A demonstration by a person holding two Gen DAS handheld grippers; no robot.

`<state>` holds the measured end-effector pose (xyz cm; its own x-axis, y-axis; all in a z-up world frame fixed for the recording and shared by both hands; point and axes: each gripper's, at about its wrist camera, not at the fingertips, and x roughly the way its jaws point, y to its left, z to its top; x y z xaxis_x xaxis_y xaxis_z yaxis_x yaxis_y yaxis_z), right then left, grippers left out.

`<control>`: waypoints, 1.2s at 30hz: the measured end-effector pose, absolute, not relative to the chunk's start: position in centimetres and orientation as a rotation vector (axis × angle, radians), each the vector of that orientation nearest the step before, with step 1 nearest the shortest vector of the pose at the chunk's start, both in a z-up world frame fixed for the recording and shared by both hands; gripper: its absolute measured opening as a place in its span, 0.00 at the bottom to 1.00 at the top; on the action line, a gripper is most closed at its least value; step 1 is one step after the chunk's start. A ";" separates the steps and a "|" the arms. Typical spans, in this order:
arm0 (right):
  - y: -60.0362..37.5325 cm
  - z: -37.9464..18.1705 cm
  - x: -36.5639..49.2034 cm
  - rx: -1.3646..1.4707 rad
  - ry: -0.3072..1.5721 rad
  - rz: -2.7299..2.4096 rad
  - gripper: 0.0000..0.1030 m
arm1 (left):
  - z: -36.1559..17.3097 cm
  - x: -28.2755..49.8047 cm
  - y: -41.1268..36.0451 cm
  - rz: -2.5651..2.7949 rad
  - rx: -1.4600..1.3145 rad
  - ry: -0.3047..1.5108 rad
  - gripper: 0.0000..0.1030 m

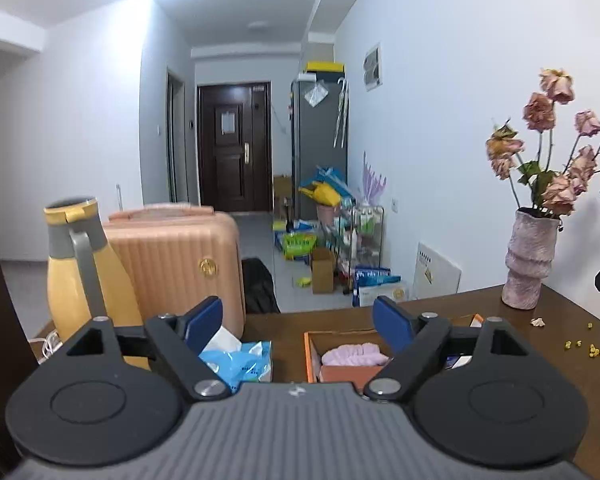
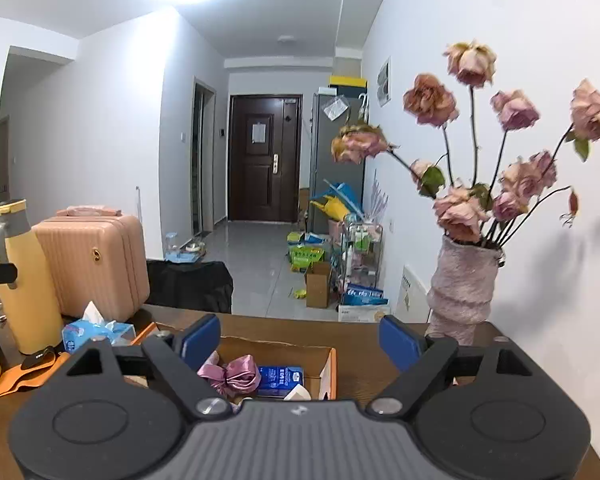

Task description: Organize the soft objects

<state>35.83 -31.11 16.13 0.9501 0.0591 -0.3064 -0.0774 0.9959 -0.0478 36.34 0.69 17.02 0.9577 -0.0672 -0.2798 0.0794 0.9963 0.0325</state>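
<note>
An orange-edged cardboard box (image 1: 310, 354) sits on the brown table with a folded pale pink cloth (image 1: 354, 354) inside it. In the right wrist view the same box (image 2: 330, 364) holds a pink satin bow (image 2: 232, 372) and a blue packet (image 2: 280, 380). A blue tissue pack (image 1: 240, 362) lies left of the box, also visible as the tissue pack (image 2: 96, 330). My left gripper (image 1: 298, 320) hangs above the box, open, nothing between its blue pads. My right gripper (image 2: 300, 340) is also open and empty above the box.
A yellow flask (image 1: 80, 280) and a pink suitcase (image 1: 180, 260) stand at the left. A pink vase of dried roses (image 2: 460, 288) stands at the right by the wall, with petals scattered on the table (image 1: 560, 360). An orange sheet (image 2: 16, 380) lies at the left.
</note>
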 end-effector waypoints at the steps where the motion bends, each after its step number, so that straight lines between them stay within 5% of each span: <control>1: -31.1 16.3 35.2 -0.063 0.300 0.070 0.84 | 17.3 35.7 0.6 -0.079 0.046 0.274 0.82; 6: -30.4 16.0 31.9 -0.055 0.251 0.075 0.84 | 17.0 32.4 -0.1 -0.070 0.021 0.235 0.85; 10: -30.1 14.1 26.7 -0.018 0.181 0.097 0.85 | 14.7 27.2 -0.5 -0.028 0.036 0.166 0.99; 27: -25.0 2.7 2.1 0.008 0.203 0.145 0.97 | 3.3 2.0 0.8 -0.018 0.069 0.134 1.00; 36: -23.0 0.6 -1.6 0.020 0.209 0.128 0.99 | 3.2 0.3 1.8 0.013 0.030 0.141 1.00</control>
